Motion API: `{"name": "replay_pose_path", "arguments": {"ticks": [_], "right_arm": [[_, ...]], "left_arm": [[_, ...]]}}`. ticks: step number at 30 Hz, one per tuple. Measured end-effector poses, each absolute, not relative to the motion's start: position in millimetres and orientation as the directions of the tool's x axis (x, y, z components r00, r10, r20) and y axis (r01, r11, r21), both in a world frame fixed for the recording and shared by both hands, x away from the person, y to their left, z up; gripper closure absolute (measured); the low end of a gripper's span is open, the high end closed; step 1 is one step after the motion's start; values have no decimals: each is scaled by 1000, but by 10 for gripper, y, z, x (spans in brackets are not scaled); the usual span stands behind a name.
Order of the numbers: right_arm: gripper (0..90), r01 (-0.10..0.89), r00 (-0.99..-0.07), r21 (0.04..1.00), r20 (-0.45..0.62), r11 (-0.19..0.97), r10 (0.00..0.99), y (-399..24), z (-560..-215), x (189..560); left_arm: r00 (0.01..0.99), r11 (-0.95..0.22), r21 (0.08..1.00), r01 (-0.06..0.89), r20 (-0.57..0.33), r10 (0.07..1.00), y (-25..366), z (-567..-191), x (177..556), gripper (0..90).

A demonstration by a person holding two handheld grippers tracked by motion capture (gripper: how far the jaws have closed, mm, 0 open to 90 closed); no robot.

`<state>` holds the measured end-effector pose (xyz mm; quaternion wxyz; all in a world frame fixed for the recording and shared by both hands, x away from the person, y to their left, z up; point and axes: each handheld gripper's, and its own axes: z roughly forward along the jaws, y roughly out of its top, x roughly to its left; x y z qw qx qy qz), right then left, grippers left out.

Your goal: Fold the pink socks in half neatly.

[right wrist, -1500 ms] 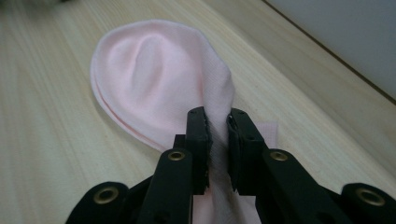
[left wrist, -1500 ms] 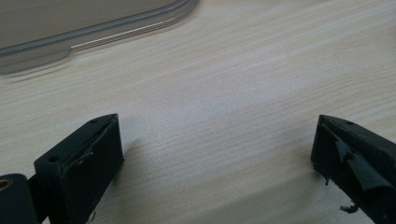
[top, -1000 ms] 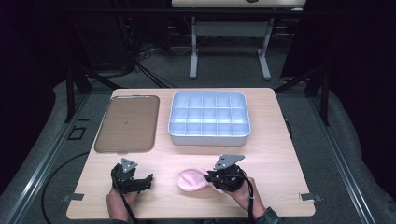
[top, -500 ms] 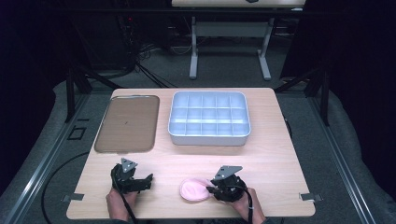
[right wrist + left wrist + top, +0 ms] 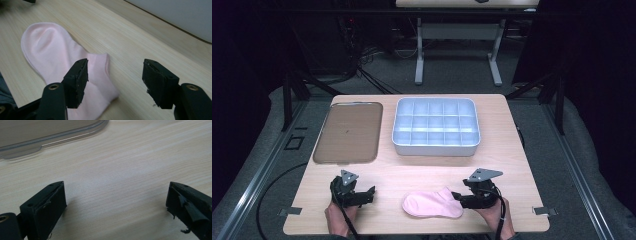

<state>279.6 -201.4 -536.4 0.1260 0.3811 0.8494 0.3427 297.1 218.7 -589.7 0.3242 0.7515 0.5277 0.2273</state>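
Near the counter's (image 5: 412, 172) front left corner the left claw (image 5: 368, 192) rests low over the bare wood, held by a hand (image 5: 339, 219) that comes in over the front edge; in the left gripper view its two black jaws stand wide apart with nothing but wood grain between them, so it is released. Behind it, along the left edge, lies a flat brown tray (image 5: 347, 132), and just beside that, toward the back middle, stands a pale blue box (image 5: 436, 127) divided into many small compartments. By the front edge, about midway along it, a pink sock (image 5: 432, 204) lies flat on the wood, toe to the left and cuff to the right. The right claw (image 5: 457, 197) sits at the cuff end; its jaws have just been opening and now stand parted and released. In the right gripper view one jaw hangs over the sock's cuff and the other over bare wood, and it looks as though neither pad presses on the fabric, though the near part of the cuff is hidden behind the jaw
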Motion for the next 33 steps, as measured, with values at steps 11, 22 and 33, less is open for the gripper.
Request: {"name": "replay_pose_path", "arguments": {"ticks": [11,22,33], "right_arm": [[527,610,-633,672,97,419,768,-2105,-5535,2798],[587,635,-640,639,118,435,759,-2017,-5639,2805],[656,636,-653,621,116,459,748,-1929,-5694,2806]], "left_arm": [[505,-240,762,602,-130,853,1748,-5674,2693,146],[602,-290,719,631,-218,768,1326,-5642,2601,314],[605,-313,684,659,-235,761,1225,-5779,2639,515]]}}
